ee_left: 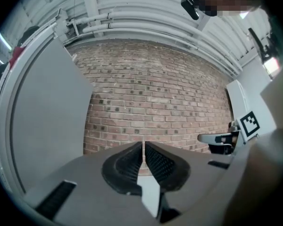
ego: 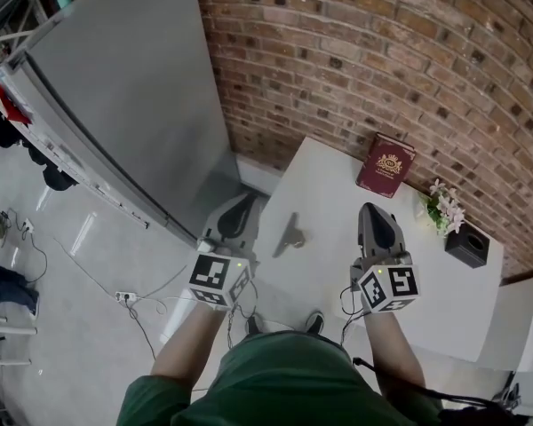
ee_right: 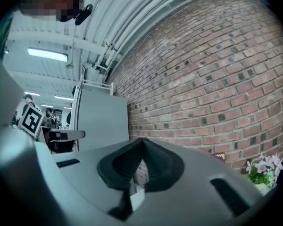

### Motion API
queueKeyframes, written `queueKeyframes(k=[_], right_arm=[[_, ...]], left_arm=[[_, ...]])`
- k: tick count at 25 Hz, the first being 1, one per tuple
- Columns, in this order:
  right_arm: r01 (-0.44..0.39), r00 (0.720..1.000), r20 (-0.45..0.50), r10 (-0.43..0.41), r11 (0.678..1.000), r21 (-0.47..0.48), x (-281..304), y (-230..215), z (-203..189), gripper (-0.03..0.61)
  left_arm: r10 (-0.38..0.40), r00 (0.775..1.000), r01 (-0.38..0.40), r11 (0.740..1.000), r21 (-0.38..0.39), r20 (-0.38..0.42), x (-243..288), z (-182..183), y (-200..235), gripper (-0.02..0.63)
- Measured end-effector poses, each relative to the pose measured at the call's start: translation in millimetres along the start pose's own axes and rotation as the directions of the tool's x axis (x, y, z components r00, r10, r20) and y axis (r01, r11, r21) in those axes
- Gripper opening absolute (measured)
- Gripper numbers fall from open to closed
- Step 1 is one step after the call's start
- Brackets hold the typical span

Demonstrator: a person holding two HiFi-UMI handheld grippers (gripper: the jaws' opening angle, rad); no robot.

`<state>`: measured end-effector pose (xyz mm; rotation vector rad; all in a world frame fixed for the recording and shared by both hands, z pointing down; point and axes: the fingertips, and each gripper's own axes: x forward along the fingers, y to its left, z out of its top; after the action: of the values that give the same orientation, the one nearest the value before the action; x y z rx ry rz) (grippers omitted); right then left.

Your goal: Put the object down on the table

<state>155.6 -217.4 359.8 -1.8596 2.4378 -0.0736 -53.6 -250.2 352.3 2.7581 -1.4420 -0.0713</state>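
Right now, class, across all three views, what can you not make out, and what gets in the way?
- Small grey thing on the table: too small in the head view to name; neither gripper view shows it.
- Red book: cover print too small to read in the head view.
- Flowers: cut off by the dark lens edge in the right gripper view; their pot is out of sight there.

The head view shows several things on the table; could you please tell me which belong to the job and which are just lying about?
Job: white table; small grey object lying on it; left gripper, shut, empty; right gripper, shut, empty.
Lying about: red book; flowers; black box.
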Motion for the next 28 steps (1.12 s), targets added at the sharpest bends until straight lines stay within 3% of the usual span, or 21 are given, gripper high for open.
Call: queueKeyframes(k=[7,18,28], right_arm=[[0.014,1.000,0.025,-0.013,1.000,-0.017,5,9,8,0.003],[-0.031,0.999,0.031,0.034,0.996,-0.088,19,23,15,0.002],[-0.045,0.999,0.008,0.045,0.996,-0.082,22,11,7,0.002]], left_arm=[[0.011,1.000,-0.011,1.000,0.013,0.010,-4,6,18,0.020],[0.054,0.998,-0.054,0.999,0.001,0.011,1,3,37,0.020],[0.072,0.997,-0.072,0.997,-0.014,-0.002,10,-3,36,0.020]])
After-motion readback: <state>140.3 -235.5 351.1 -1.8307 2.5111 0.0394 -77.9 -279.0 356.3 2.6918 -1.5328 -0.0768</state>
